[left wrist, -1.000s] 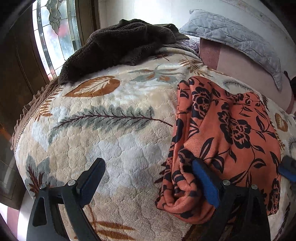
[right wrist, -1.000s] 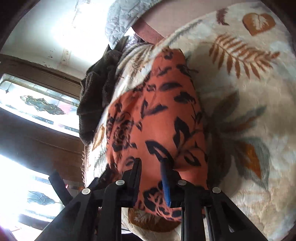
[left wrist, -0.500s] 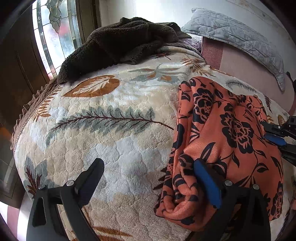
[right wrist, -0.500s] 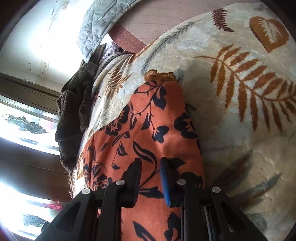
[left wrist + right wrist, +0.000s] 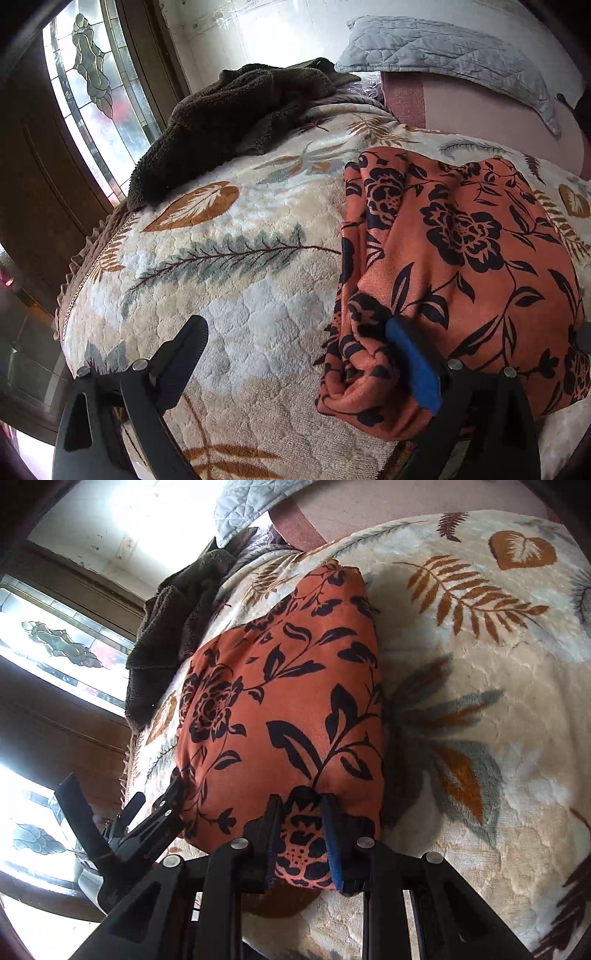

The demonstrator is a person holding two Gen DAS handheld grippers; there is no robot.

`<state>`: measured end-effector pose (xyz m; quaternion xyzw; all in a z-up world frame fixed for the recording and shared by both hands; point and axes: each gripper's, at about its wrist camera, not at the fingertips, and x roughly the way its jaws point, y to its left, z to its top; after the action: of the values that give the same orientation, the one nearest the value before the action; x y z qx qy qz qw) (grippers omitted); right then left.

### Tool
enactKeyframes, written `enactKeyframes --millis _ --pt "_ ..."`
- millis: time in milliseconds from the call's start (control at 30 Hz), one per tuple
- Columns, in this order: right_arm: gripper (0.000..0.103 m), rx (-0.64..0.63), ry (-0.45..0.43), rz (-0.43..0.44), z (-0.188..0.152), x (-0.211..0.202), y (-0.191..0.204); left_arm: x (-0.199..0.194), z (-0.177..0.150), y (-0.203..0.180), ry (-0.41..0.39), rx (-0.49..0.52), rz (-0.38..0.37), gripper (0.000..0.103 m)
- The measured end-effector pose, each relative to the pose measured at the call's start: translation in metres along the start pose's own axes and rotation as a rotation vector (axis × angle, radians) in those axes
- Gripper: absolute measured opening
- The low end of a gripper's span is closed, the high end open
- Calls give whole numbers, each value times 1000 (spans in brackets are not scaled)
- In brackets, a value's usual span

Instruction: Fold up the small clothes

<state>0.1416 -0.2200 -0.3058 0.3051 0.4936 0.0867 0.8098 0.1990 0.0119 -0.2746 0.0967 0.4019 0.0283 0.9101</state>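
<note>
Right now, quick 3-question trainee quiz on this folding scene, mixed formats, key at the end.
1. True or false: the right hand-held gripper is shut on the orange floral garment.
2. The left hand-held gripper is: A) wide open B) shut on the dark brown fleece.
3. What does the garment lie on?

Key: 1 true; 2 A; 3 the leaf-print blanket.
</note>
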Motion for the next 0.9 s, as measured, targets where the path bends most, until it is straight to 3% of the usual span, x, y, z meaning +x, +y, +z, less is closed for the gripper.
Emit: enactKeyframes --millis 367,567,767,900 --pt "27 -49 -81 26 -12 -19 3 -18 5 7 -94 -41 -24 97" --pt "26 -22 -30 28 -12 5 -8 6 0 -1 17 -8 -17 97" --pt "26 -11 -59 62 -11 -9 -12 -4 2 11 -16 -69 -59 97" --pt "29 37 -105 79 -6 -24 -24 -12 8 35 -67 -182 -77 97"
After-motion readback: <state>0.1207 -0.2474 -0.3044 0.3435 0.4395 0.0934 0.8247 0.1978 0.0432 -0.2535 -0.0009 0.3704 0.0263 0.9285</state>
